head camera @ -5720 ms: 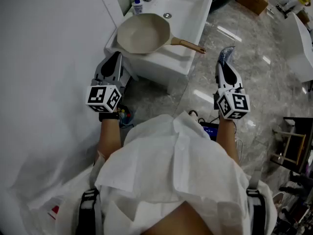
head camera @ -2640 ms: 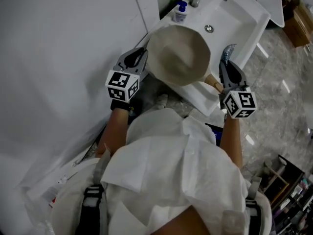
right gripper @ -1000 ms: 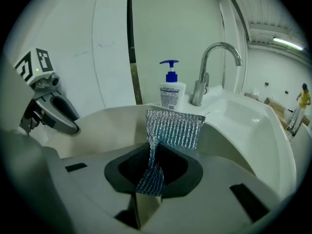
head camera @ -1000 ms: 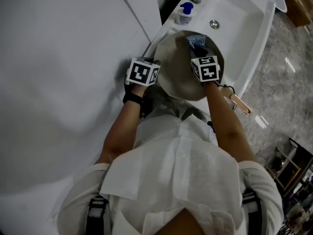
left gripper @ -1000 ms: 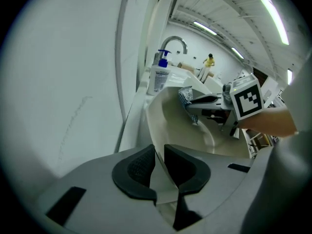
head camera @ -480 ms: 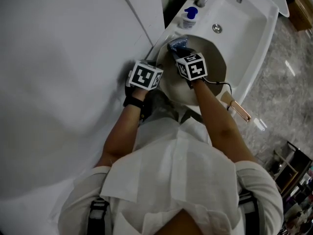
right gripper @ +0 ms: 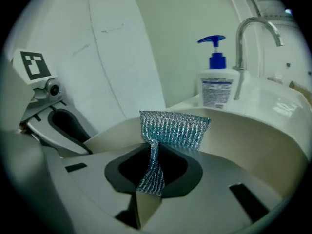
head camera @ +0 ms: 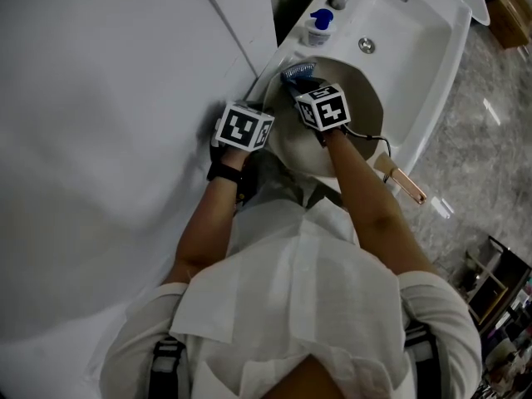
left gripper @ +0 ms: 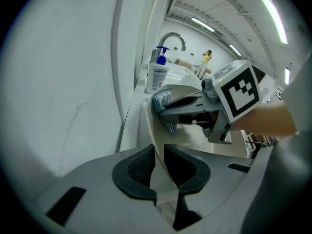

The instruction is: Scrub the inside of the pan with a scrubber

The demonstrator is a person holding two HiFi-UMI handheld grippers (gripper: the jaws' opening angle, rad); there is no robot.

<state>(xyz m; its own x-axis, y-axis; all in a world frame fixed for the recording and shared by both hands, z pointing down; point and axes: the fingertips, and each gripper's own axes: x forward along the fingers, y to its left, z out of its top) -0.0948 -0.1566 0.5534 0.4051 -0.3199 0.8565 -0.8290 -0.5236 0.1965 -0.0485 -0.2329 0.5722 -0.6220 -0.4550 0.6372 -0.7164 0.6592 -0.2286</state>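
scrubber at pan's left wall, free room to the right

left gripper (left gripper: pixel 160 165) is clamped narrow on the pan (head camera: pixel 364 98) rim, left side. right gripper (right gripper: pixel 152 174) pinches the scrubber (right gripper: pixel 171 129), pad against the inner wall just beside that clamp. pan sits on the sink (head camera: pixel 432 32) corner, handle (head camera: pixel 406 186) running off to the right. bare pan floor lies rightward. soap bottle (head camera: pixel 316 28) stands near the far rim.
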